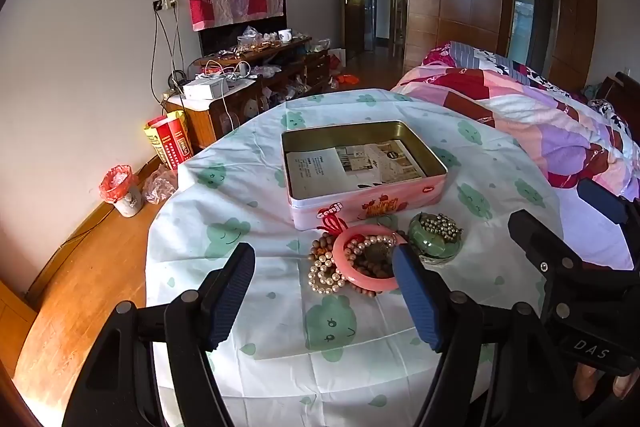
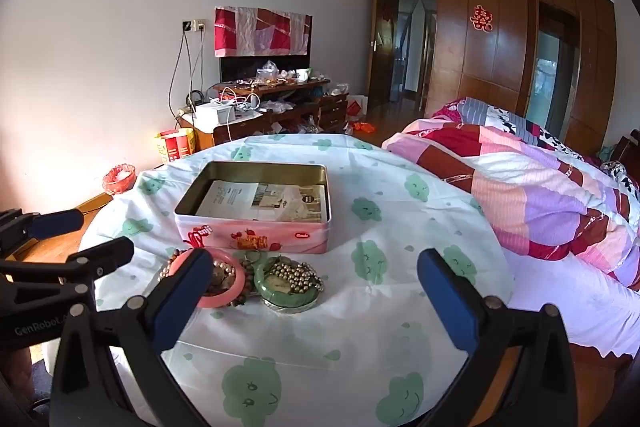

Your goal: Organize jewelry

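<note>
**Mei:** So, from the left wrist view, the left gripper [image 1: 324, 291] has its jaws wide apart with nothing between them, pitched down at the jewelry heap. The right-hand pad [image 1: 416, 299] overlaps the edge of the pink bangle [image 1: 362, 281] in the picture, though I can't tell whether it touches.

**Tao:** Where is the rest?

**Mei:** Pearl beads [image 1: 324, 275] and brown wooden beads are tangled through and around the bangle, all just in front of the open pink tin [image 1: 360, 203]. Beside them is a green dish [image 1: 434, 239] with a metal bead strand [image 1: 440, 225] piled on it. I'd judge nothing is in the tin yet apart from a printed paper. My advice: take the bangle by its rim, lift slowly, and expect the strands to drag along.

**Tao:** And the right wrist view?

**Mei:** The right gripper [image 2: 316, 279] is fully spread and empty, held above the cloth, with the green dish [image 2: 286, 289] just inside its left pad. The tin [image 2: 256, 231] lies beyond. Closing on the dish's sides, level, should keep the strand from sliding off.

**Tao:** The surroundings?

**Mei:** A round table under a white tablecloth [image 2: 360, 327] with green cloud prints, creased and probably slippery. A bed with a patchwork quilt [image 2: 540, 187] lies on the right, a cluttered wooden cabinet [image 2: 272, 115] against the wall, and wooden wardrobes behind.
</note>
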